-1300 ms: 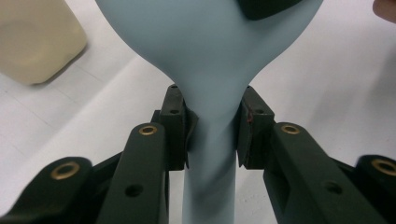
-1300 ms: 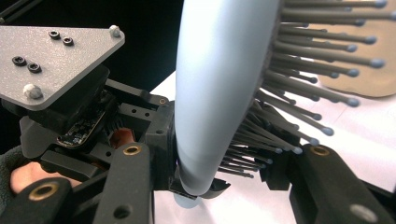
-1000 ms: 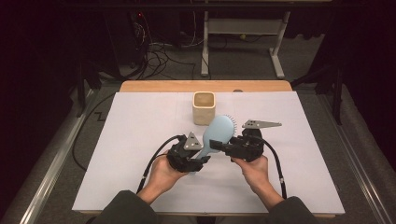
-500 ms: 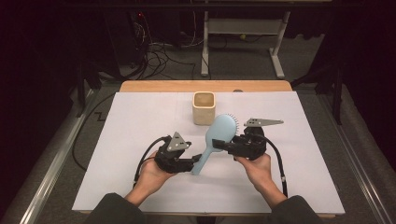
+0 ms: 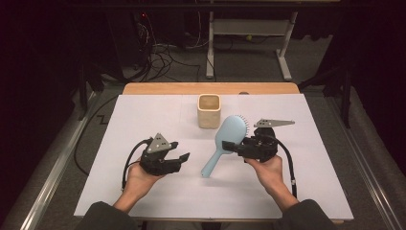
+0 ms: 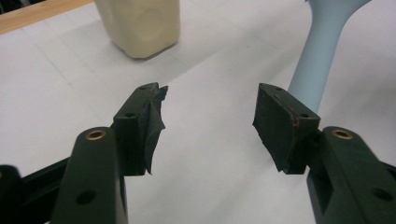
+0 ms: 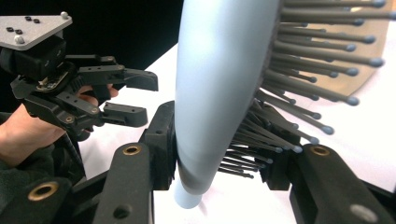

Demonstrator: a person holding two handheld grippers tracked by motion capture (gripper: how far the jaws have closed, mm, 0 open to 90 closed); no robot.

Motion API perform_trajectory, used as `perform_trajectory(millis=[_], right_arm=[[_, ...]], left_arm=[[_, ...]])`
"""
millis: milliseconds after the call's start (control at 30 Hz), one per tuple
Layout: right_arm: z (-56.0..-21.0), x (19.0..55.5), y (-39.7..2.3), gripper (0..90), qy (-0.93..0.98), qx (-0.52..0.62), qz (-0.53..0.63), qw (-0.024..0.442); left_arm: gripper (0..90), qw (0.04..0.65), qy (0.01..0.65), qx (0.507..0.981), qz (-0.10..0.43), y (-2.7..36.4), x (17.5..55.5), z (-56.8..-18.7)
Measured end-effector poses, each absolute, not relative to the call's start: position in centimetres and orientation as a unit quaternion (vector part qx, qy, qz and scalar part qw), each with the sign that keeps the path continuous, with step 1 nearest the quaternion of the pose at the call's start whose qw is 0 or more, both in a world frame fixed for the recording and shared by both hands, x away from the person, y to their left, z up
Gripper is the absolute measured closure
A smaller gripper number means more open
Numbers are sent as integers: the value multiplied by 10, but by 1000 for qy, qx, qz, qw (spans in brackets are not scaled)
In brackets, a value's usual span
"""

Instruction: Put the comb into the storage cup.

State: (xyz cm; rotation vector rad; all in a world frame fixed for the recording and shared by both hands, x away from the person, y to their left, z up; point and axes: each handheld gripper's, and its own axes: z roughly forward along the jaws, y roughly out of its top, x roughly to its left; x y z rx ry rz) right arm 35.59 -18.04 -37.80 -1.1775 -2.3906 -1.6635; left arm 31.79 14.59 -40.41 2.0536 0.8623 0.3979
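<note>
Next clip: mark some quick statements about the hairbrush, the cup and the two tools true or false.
1. The right tool grips the blue hairbrush. True.
2. The left tool holds the brush handle. False: its jaws have just been opening and nothing is between them.
3. The beige cup lies on its side. False: it stands upright.
4. The brush's bristles face one pad of the right tool. True.

Left hand-held gripper [image 5: 179, 159] released hairbrush [image 5: 225, 142], jaws just opening, moved left.
</note>
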Motion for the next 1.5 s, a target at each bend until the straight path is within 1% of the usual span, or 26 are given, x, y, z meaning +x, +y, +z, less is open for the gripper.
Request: perform_trajectory(millis=[233, 467, 1167, 1500], right_arm=[[-374, 359, -183, 566, -762, -378, -525, -6], [-371, 362, -187, 566, -761, -383, -524, -13], [-362, 367, -193, 563, -764, -389, -514, -25], [-360, 368, -196, 563, -763, -393, -512, -29]], left_arm=[[398, 434, 364, 806, 175, 168, 314, -408], [384, 438, 365, 796, 202, 183, 307, -410], [376, 445, 406, 769, 212, 221, 293, -429], [372, 447, 419, 761, 212, 231, 288, -440]])
